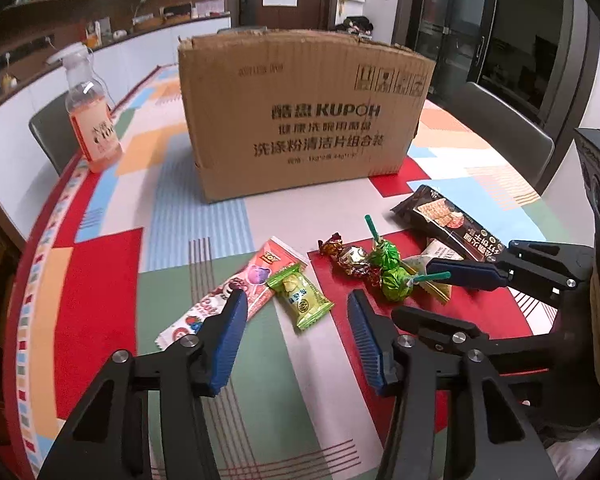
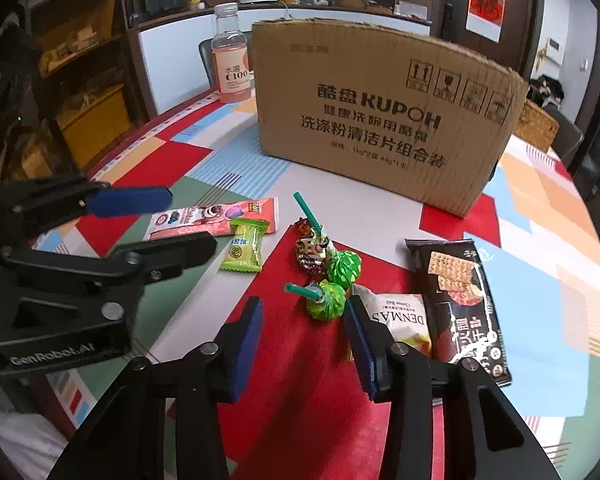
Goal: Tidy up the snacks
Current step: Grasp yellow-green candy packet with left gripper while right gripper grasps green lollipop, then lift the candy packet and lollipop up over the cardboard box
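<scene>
Snacks lie on the patterned table before a cardboard box (image 1: 300,116) (image 2: 384,120). A green candy packet (image 1: 302,296) (image 2: 245,250) lies just ahead of my open, empty left gripper (image 1: 298,312), beside a long pink packet (image 1: 240,292) (image 2: 216,220). Two green lollipops (image 1: 392,276) (image 2: 330,300) and foil candies (image 1: 348,258) (image 2: 310,250) lie in the middle. My open, empty right gripper (image 2: 304,318) straddles the near lollipop. A white DENMAS bag (image 2: 404,320) and a black cracker pack (image 1: 448,220) (image 2: 464,304) lie to the right.
A pink drink bottle (image 1: 92,120) (image 2: 230,60) stands left of the box. Grey chairs (image 1: 508,128) stand around the table. The table's red curved edge (image 1: 24,280) runs along the left. The right gripper shows in the left wrist view (image 1: 460,276).
</scene>
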The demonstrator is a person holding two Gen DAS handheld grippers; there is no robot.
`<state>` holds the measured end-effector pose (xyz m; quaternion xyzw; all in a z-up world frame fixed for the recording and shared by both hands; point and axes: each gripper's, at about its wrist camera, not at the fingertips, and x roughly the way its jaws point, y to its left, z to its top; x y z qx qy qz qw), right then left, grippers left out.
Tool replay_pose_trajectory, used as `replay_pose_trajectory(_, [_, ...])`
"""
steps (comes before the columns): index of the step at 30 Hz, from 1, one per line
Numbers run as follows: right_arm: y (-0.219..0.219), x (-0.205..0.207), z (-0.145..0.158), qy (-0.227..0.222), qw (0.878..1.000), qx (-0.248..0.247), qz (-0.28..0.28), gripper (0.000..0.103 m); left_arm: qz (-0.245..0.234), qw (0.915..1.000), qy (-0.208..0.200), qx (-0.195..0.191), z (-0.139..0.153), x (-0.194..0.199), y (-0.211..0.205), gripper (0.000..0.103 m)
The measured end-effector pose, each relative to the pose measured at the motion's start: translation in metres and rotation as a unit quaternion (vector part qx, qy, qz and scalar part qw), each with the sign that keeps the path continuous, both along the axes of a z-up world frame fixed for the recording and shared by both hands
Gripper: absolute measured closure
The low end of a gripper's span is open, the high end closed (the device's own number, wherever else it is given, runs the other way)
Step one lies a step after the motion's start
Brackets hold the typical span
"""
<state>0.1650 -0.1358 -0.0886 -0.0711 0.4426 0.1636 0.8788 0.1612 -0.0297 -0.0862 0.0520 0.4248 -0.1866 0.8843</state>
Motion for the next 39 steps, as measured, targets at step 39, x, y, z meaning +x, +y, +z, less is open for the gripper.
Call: replay_pose_trajectory(39, [-0.015, 0.031, -0.023, 0.058, 0.996, 0.053, -0.030, 0.076, 0.012, 0.9974, 0.069, -0.012, -0.035, 0.036, -0.015, 0.082])
